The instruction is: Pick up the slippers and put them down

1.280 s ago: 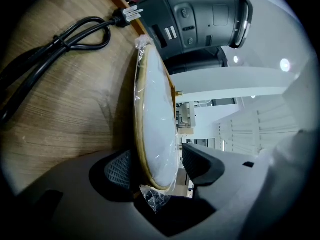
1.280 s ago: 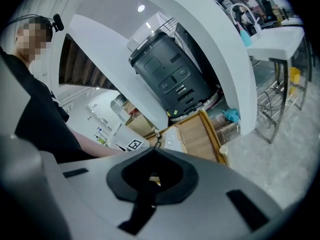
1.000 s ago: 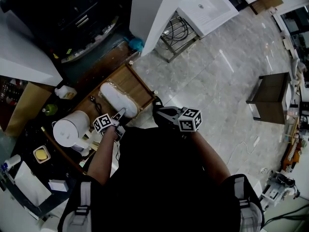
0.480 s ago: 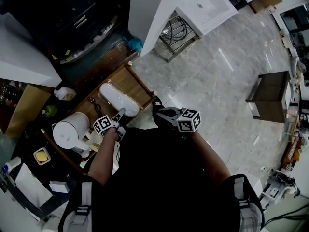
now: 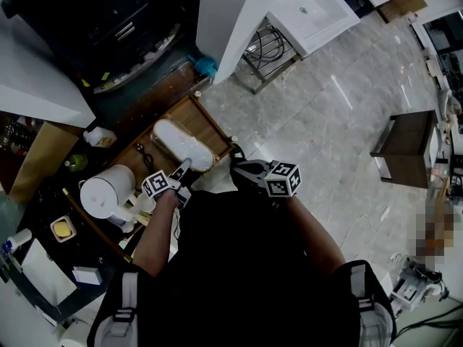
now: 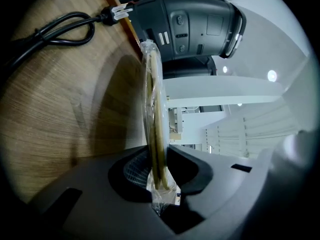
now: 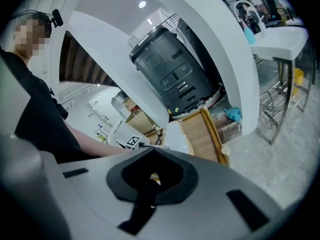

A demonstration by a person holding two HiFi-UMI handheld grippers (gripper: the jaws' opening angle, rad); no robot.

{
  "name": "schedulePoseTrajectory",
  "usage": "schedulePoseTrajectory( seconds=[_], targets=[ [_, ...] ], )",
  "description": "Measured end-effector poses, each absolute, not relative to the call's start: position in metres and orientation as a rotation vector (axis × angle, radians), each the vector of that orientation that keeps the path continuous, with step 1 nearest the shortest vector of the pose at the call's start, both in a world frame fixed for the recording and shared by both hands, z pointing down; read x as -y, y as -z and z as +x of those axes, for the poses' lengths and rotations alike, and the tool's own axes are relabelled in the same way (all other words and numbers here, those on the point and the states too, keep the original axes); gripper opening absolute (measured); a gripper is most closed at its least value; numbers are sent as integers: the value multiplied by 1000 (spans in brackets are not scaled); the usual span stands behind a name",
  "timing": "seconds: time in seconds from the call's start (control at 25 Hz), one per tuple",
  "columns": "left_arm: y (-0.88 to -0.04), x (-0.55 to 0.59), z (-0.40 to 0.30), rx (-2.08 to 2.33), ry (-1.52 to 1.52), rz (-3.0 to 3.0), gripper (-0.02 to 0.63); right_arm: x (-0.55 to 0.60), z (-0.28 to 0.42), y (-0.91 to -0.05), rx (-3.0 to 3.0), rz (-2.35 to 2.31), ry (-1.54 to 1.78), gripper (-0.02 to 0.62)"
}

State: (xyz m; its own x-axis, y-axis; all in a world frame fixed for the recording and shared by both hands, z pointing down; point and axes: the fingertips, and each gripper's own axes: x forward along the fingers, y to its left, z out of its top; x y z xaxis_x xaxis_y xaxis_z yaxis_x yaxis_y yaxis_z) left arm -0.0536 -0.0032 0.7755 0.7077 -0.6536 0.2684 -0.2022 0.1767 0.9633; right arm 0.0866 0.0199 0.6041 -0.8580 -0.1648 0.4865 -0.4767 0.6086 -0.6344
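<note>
The slippers (image 5: 182,143) are a white pair sealed in clear plastic, lying on a wooden tray (image 5: 206,123). My left gripper (image 5: 184,169) is at their near end. In the left gripper view the slippers (image 6: 154,129) stand edge-on between the jaws, with the wrapper's crumpled end pinched at my left gripper (image 6: 159,178). Its jaws have just been closing and now press on the pack. My right gripper (image 5: 237,163) hangs beside the tray's near right corner, shut and empty. In its own view my right gripper (image 7: 152,178) looks toward the slippers (image 7: 176,136).
A black cable (image 6: 55,26) lies on the wood by a dark grey appliance (image 6: 200,24). A white kettle (image 5: 108,192) stands left of the tray. A white counter (image 5: 239,13) and sink (image 5: 315,9) are beyond, and a dark stool (image 5: 405,147) stands on the tiled floor.
My left gripper has closed on the near end of the slippers and risen a little with it. My right gripper has stayed put.
</note>
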Motion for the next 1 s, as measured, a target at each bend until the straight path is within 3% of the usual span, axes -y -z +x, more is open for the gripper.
schedulePoseTrajectory(
  seconds=[1.0],
  targets=[
    [-694, 2, -34, 694, 533, 1530, 92, -29, 84, -594, 2511, 417, -1095, 6]
  ],
)
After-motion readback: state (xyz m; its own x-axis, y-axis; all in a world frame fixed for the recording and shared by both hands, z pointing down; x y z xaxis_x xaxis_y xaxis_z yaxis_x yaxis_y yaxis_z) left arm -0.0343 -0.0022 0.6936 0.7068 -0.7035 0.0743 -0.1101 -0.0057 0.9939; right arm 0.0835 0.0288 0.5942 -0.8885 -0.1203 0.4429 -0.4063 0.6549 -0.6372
